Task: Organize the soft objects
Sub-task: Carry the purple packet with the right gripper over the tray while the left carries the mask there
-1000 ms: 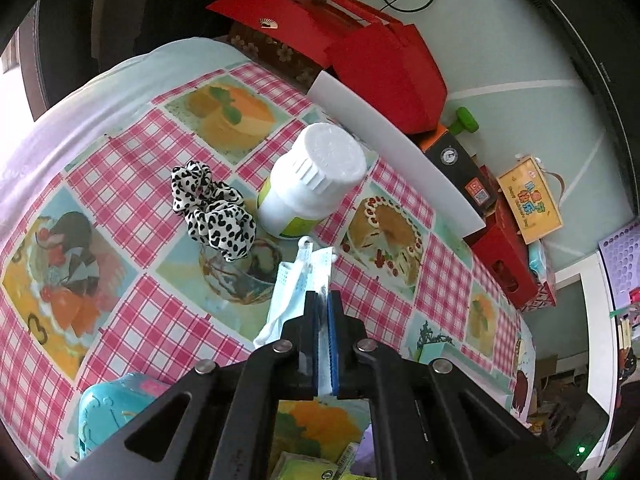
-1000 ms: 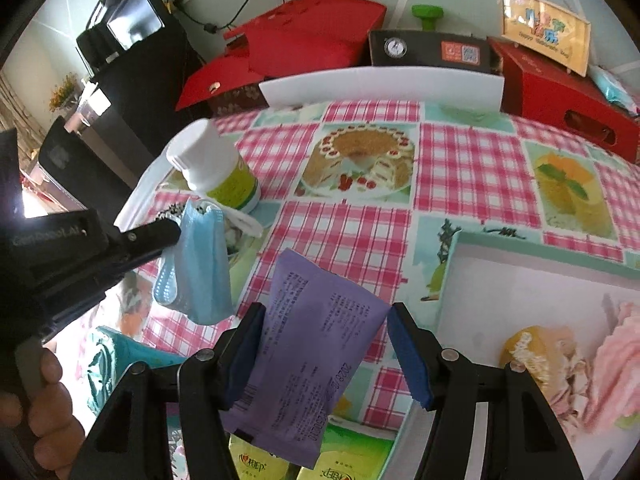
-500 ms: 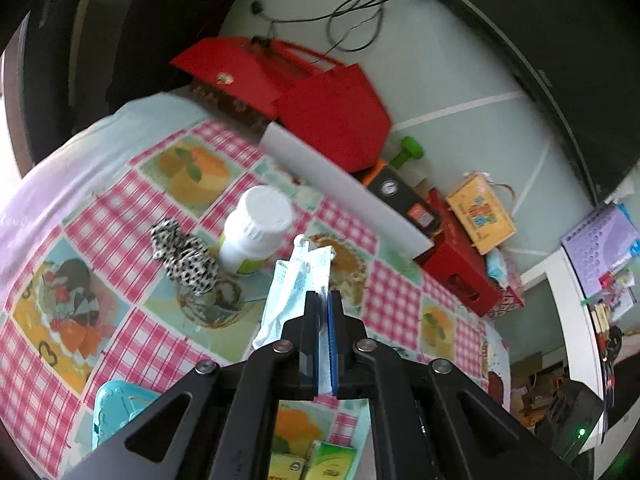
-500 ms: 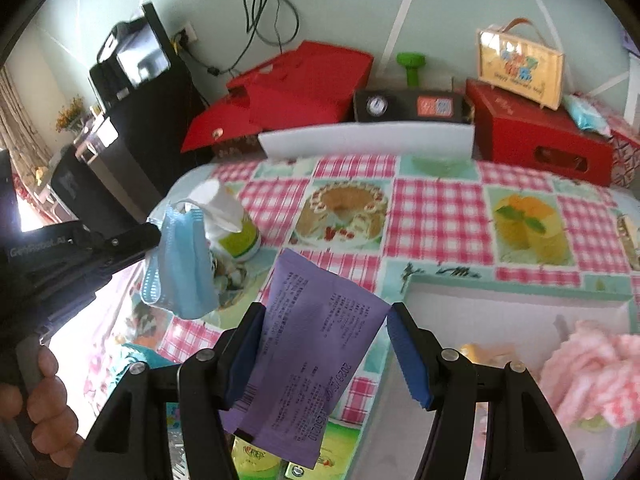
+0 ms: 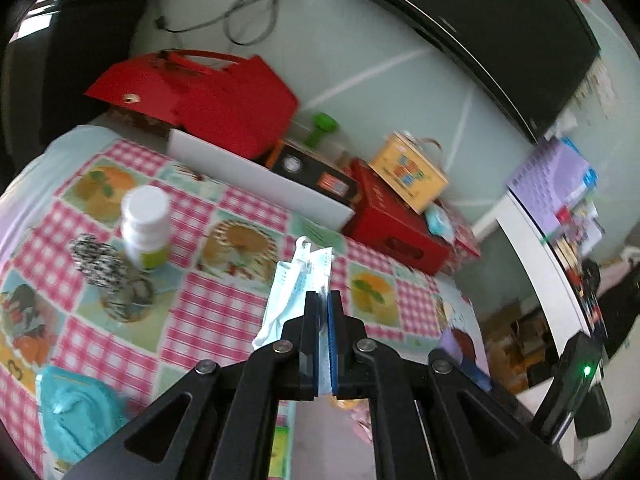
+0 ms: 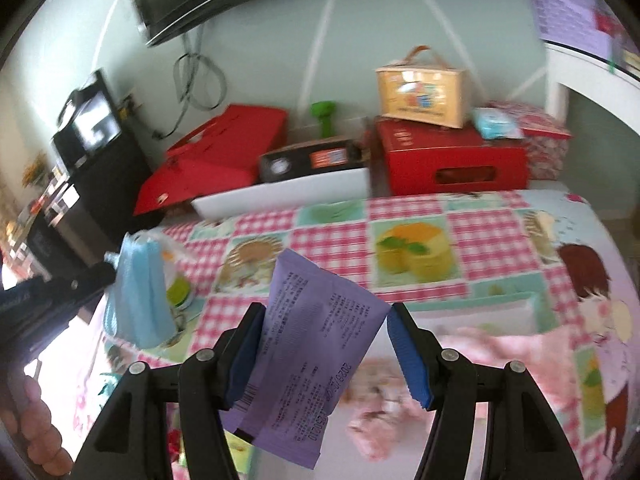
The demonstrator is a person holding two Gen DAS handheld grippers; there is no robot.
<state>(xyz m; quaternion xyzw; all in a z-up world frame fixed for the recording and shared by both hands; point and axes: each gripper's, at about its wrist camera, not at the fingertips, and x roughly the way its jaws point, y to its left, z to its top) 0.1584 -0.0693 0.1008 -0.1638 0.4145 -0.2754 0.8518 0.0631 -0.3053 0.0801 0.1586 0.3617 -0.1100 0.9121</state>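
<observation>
The face mask (image 5: 298,288), folded long and narrow, ran forward along the fingers of the left gripper (image 5: 324,320), whose jaws were pinched tight on its near end; from the right wrist camera it hung lengthwise, above the checked tablecloth (image 6: 472,216). The purple packet (image 6: 316,352) stood with its long axis tilted up and away, clamped across its width by the right gripper (image 6: 328,348). Both tools angled downward over the table. A hand (image 6: 36,432) showed only partly at the lower left edge, and the pink items (image 6: 480,356) beneath the packet were too blurred to identify
</observation>
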